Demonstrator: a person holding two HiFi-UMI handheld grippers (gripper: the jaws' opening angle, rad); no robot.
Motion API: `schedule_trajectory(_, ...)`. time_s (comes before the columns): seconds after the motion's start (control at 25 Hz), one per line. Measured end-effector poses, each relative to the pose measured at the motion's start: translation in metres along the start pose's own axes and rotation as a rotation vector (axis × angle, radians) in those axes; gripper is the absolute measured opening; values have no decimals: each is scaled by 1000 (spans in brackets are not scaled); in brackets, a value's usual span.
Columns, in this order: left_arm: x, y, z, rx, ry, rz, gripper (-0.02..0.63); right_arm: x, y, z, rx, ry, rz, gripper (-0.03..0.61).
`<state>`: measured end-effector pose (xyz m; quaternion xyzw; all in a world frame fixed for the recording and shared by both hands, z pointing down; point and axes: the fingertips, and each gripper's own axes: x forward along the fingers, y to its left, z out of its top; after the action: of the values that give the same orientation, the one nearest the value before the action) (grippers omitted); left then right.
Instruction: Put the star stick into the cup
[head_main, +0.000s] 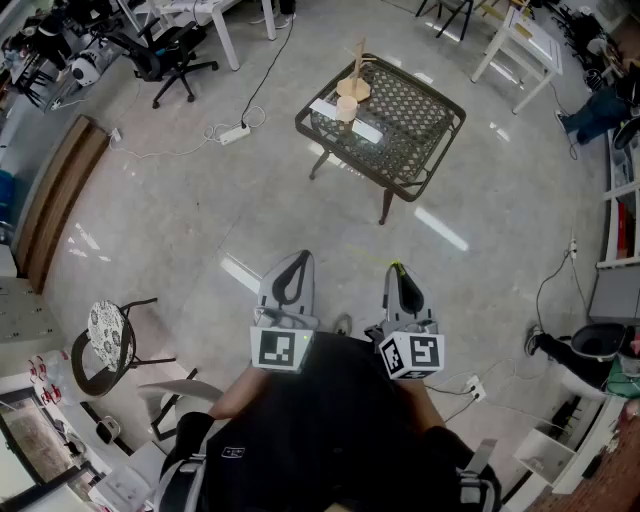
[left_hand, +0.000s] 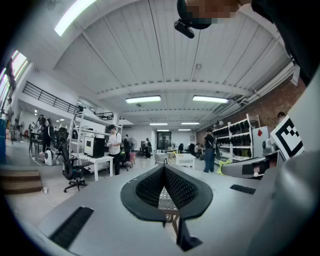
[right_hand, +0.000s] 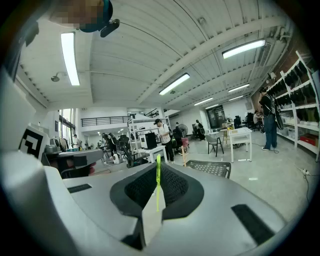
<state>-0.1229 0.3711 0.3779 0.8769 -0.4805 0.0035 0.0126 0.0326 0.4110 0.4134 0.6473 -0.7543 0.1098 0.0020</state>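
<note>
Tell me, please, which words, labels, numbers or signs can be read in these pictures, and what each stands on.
No words or numbers are readable in any view.
Marker cube on the left gripper: square pattern, no letters.
Marker cube on the right gripper: pattern only.
Patch on the person's black top: too small to read.
Red diamond sign on a shelf unit: no text.
</note>
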Motion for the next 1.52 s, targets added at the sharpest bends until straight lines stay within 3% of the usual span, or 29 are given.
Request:
schedule_trajectory(0.56,1,-19,4,1,2,0,15,-11,-10,2,11,-7,14,21)
schedule_trajectory(1.16,-9,-62,1,14,11,56,15,-32,-43,0,-5,-14,73,21)
schedule_trajectory(1.52,26,-47,-18,-6,43,56,15,2,-58,-3,2,0,55,21)
